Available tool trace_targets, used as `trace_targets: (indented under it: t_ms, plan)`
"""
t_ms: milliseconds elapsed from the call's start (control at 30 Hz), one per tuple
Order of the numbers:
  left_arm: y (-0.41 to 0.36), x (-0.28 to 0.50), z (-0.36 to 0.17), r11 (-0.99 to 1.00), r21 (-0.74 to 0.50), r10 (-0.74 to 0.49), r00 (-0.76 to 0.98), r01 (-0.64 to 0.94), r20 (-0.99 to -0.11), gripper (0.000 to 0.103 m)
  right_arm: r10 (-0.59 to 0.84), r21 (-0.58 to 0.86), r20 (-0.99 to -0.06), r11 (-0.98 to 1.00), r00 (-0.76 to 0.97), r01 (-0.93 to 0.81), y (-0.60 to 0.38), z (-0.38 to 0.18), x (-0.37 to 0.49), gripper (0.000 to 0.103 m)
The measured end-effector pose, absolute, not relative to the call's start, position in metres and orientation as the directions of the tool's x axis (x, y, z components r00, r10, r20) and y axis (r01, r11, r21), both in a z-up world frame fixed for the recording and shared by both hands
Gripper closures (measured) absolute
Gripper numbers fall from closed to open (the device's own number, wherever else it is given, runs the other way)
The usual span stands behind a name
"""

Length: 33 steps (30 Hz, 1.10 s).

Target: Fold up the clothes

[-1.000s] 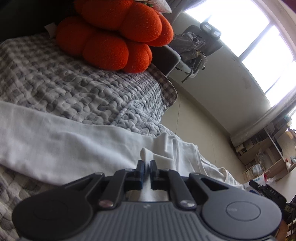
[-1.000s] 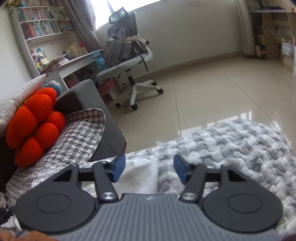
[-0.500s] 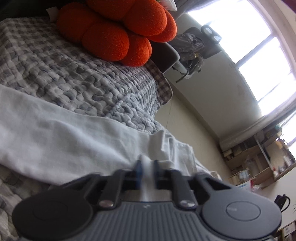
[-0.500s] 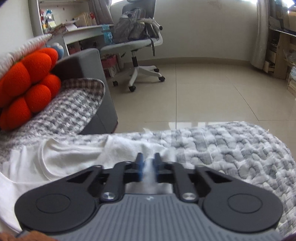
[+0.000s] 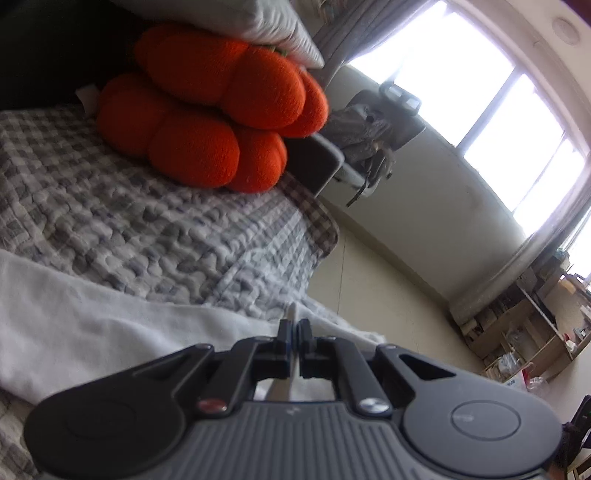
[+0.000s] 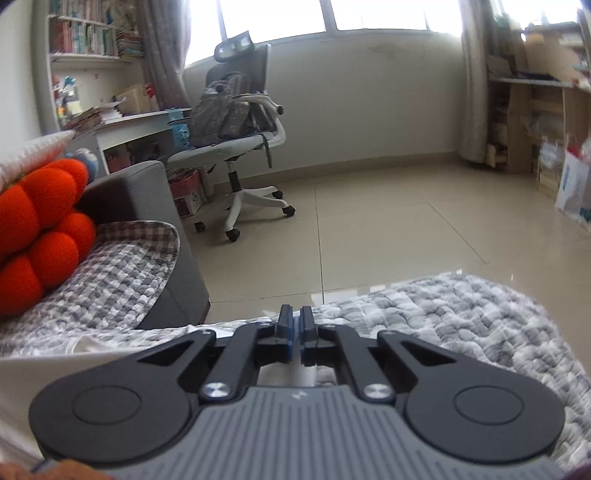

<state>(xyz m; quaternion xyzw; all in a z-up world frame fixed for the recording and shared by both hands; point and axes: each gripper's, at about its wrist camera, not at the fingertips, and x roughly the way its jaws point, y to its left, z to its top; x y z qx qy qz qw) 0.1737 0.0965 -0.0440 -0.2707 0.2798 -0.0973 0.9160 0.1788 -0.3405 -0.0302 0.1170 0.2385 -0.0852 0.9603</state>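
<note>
A white garment point(image 5: 92, 325) lies spread across the grey checked quilt point(image 5: 147, 221) on the sofa. My left gripper point(image 5: 294, 328) is shut on a pinched edge of the white garment, and a thin fold sticks up between its fingertips. In the right wrist view the same white garment point(image 6: 55, 365) stretches off to the left below the tool. My right gripper point(image 6: 296, 325) is shut on the garment's edge, with white cloth showing under the fingers. Both grippers sit a little above the quilt point(image 6: 461, 317).
An orange lobed cushion point(image 5: 207, 125) and a white pillow point(image 5: 258, 22) rest at the sofa's back. The grey sofa arm point(image 6: 147, 206) stands beside an office chair point(image 6: 236, 140) carrying a backpack. Tiled floor point(image 6: 388, 221) lies beyond, with shelves point(image 6: 535, 122) at the right wall.
My right gripper was open a second ago and has shut on the garment's edge. Both grippers have since risen with the cloth, and the views have tilted up.
</note>
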Motion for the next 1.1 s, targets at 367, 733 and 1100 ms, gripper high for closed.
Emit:
trace_targets:
  t_ms: [367,733,1100]
  plan:
    - [0.098,0.173,-0.045,0.824,-0.566,-0.303,0.821,-0.029,-0.483,0.090,0.002,0.277,-0.508,0.947,0.861,0.162,-0.367,-0.022,0.171,0.083]
    - [0.065,0.165,-0.044,0.842,-0.532,-0.387,0.788,0.090,-0.480,0.087,0.064,0.190,-0.543,0.981,0.837,0.049,-0.341,-0.004,0.122,0.074]
    - [0.074,0.165,-0.048,0.849,-0.526,-0.367,0.782,0.061,-0.503,0.087,0.019,0.058,-0.572,0.998,0.820,0.018,-0.326,-0.022,0.101,0.072]
